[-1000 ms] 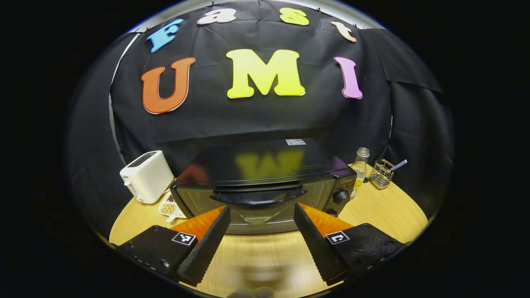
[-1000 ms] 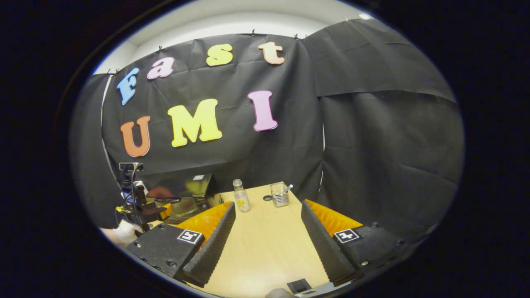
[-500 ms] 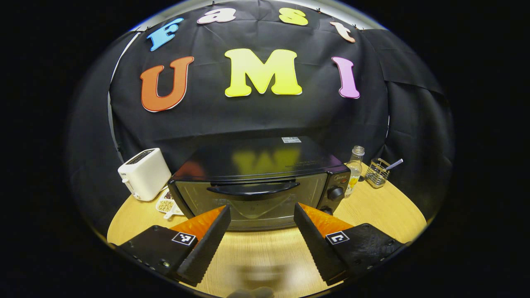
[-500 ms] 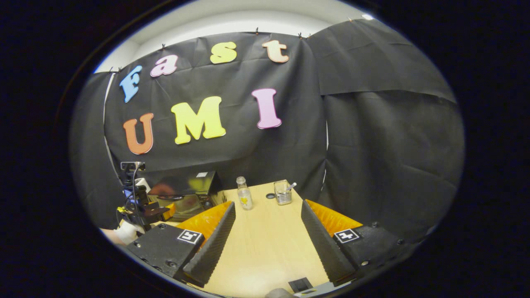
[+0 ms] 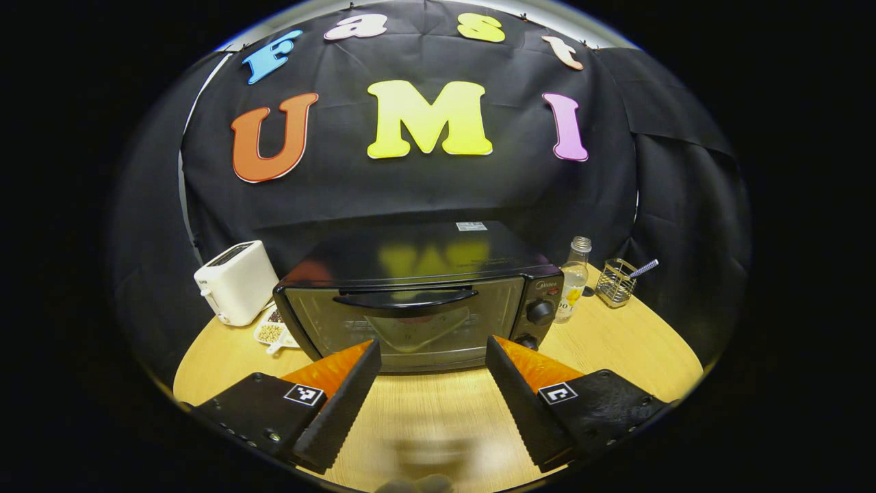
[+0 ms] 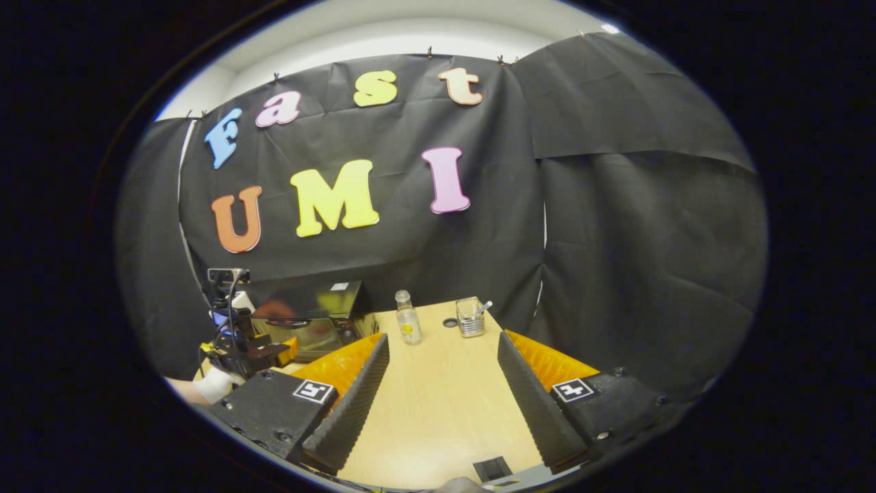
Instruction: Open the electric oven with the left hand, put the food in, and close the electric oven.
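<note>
Fingers [image 5: 342, 404] of the left gripper [image 5: 432, 344] are spread wide with nothing between them. They point straight at the front of the oven [image 5: 410, 257], a little way back from it over the table [image 5: 616, 349]. The right gripper [image 6: 443, 338] is also spread wide and empty, well off to the side above bare tabletop.

The oven door [image 5: 328, 322] is shut, and its curved bar handle [image 5: 405, 298] runs across the top edge of the glass. A pale wedge shows behind the glass. I cannot tell whether it is food on the rack or a reflection. A small dish [image 5: 272, 333] of something bean-like sits between the oven and the toaster [image 5: 236, 281], and neither gripper carries any food.

A shut door with both grippers empty fits two stages: the door is about to be pulled down, or the food is inside and the door has been closed on it. The pictures do not settle which.

Either way, it is probably best to keep the left gripper square to the door and centred on the handle. The bar is slim and bowed, so it likely takes a grip best at its middle, with one finger above and one below. The door appears hinged at the bottom, so it would swing in an arc rather than slide. The knobs [image 5: 540, 311] and the bottle [image 5: 573, 281] stand close to the oven's right side, so there is little room there. The bottle looks easy to tip.
</note>
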A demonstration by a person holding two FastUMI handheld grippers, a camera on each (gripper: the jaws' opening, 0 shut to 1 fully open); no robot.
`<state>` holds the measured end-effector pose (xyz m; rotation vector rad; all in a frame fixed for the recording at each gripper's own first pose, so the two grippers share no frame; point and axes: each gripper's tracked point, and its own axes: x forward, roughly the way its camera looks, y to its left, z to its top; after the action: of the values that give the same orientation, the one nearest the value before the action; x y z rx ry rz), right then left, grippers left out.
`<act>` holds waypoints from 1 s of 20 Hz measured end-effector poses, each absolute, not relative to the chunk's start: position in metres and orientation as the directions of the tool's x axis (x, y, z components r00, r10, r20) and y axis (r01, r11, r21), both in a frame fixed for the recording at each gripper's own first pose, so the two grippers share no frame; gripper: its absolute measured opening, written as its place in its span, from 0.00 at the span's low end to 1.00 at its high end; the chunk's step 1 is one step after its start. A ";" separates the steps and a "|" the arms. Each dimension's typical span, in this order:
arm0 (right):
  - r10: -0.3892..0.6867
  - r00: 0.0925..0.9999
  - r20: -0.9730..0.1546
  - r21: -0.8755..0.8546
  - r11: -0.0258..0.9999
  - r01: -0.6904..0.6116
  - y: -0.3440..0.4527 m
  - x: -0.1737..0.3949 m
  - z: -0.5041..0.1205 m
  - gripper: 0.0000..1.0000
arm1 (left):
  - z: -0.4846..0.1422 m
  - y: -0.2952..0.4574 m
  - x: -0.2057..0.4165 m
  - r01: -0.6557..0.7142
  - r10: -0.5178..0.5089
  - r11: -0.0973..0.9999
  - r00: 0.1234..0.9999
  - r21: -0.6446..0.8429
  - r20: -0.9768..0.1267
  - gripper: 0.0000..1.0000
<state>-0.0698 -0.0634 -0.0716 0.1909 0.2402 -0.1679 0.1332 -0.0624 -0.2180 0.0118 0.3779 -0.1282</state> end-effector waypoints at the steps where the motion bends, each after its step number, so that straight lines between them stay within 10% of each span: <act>1: -0.140 0.958 -0.250 0.169 0.968 0.185 -0.065 -0.073 -0.071 1.00 | -0.219 -0.062 0.131 0.121 -0.117 0.993 0.920 -0.013 -0.374 0.98; 20: 0.140 0.990 -0.024 0.069 0.988 -0.138 -0.064 -0.125 -0.008 0.96 | 0.013 -0.057 -0.137 -0.038 0.037 0.997 0.999 -0.062 -0.018 0.97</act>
<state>-0.1252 -0.0642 -0.0079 0.0675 0.0293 0.1394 -0.1371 -0.0568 0.0133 -0.0621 0.0165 0.0372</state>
